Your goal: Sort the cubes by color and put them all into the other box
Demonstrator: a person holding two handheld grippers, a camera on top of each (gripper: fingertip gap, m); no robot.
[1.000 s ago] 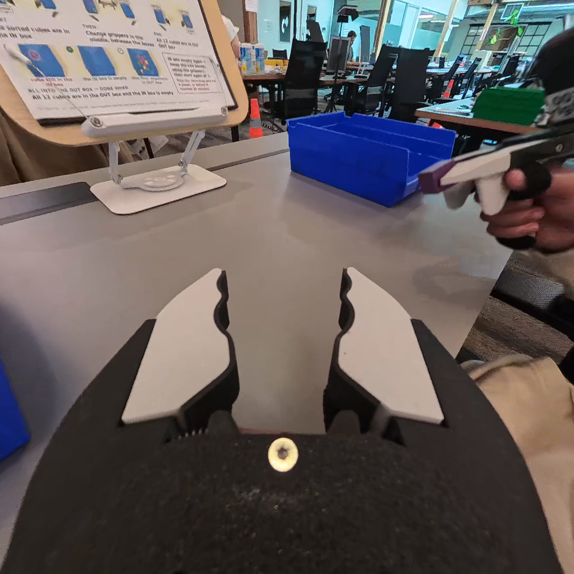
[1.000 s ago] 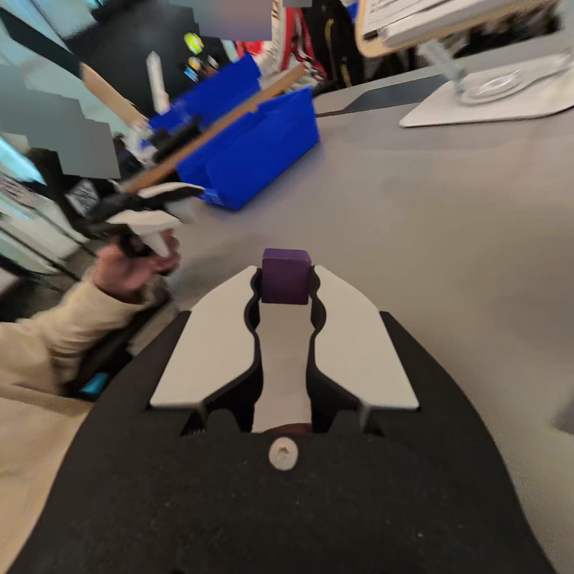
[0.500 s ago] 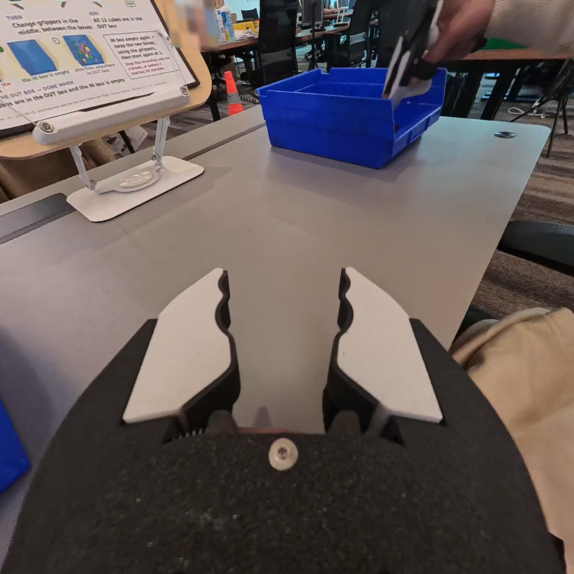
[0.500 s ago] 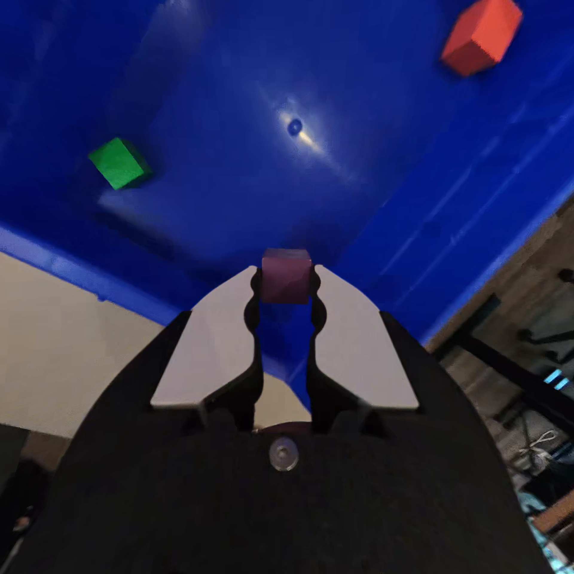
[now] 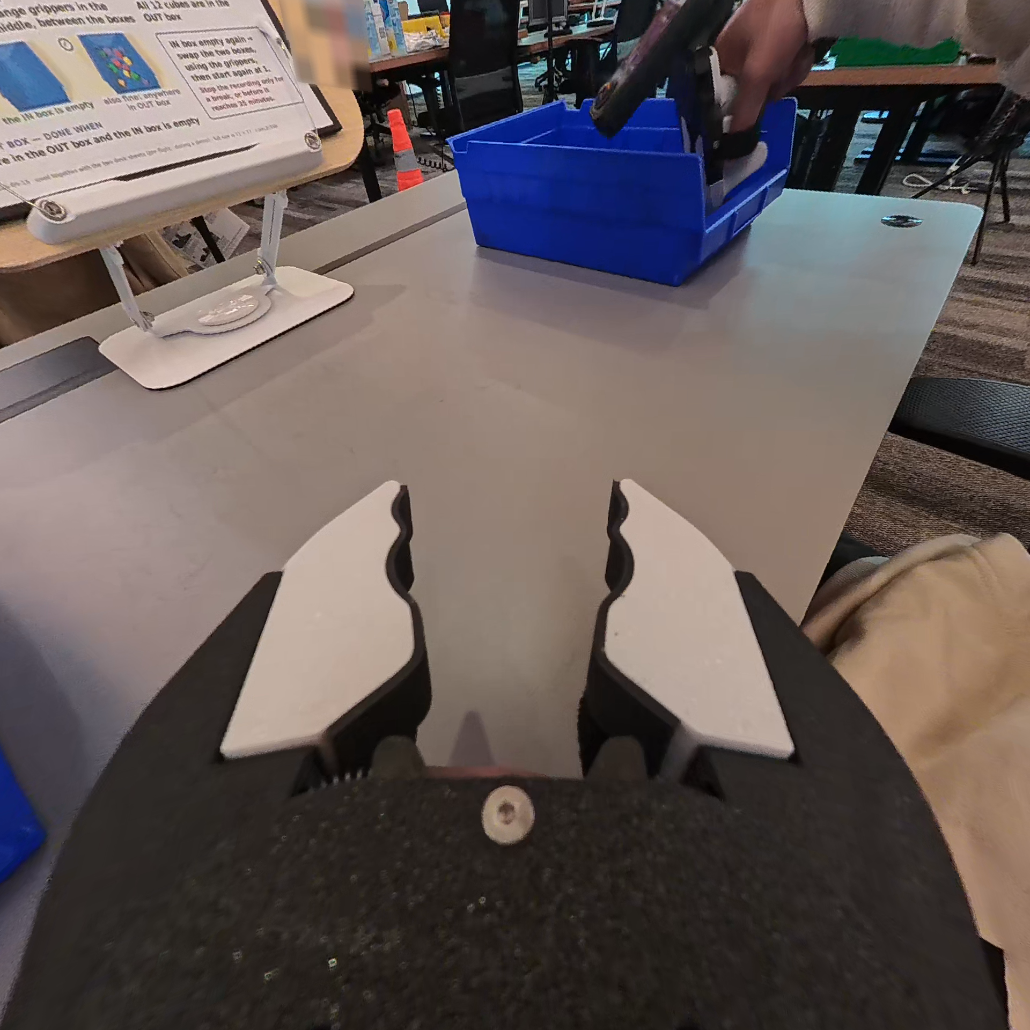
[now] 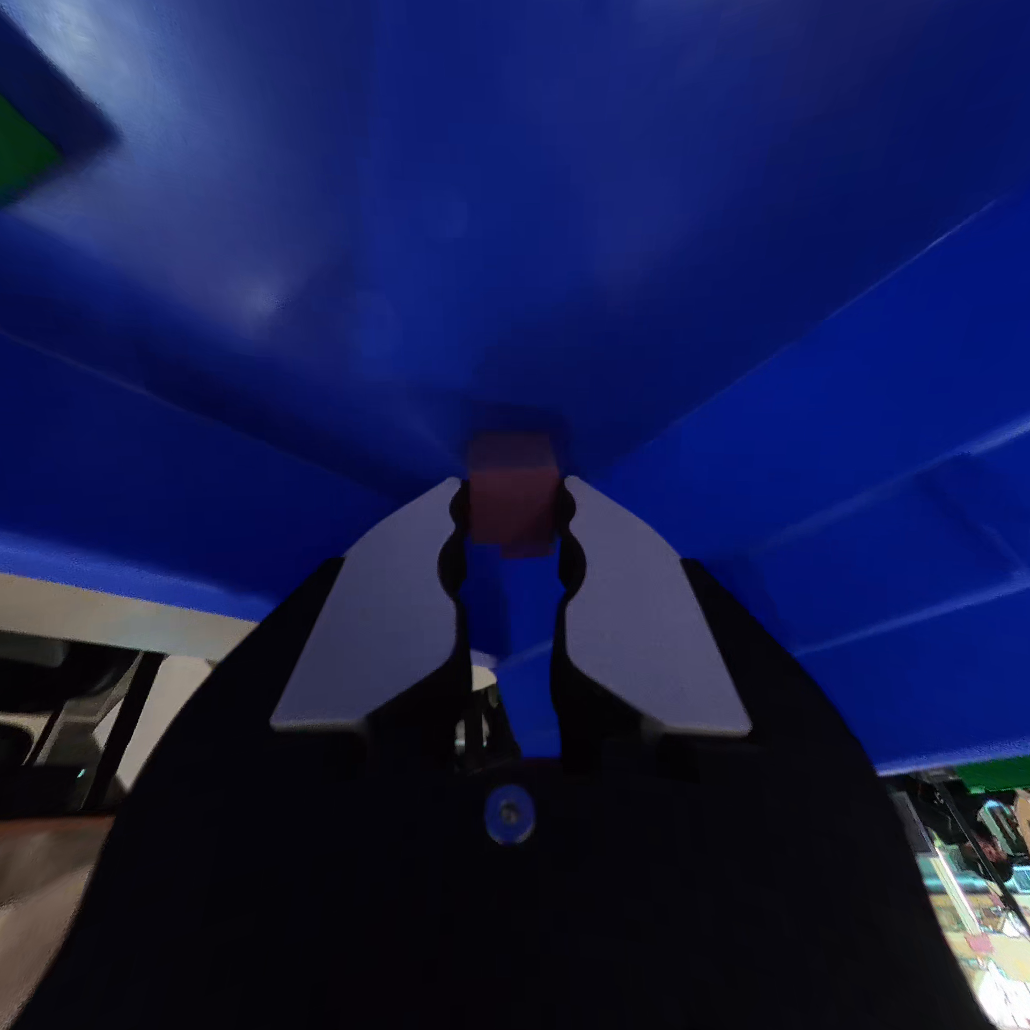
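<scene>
Left claw (image 5: 506, 543) level, jaws spread, empty. Right claw (image 6: 511, 501) tipped downward, jaws clamped.

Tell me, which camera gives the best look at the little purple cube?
The right wrist view: the purple cube sits pinched between the right gripper fingertips, low inside the blue box, though blurred. The left wrist view shows only that gripper reaching into the box; the cube is hidden.

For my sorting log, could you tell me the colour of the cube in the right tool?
Purple cube, seen best in the right wrist view.
</scene>
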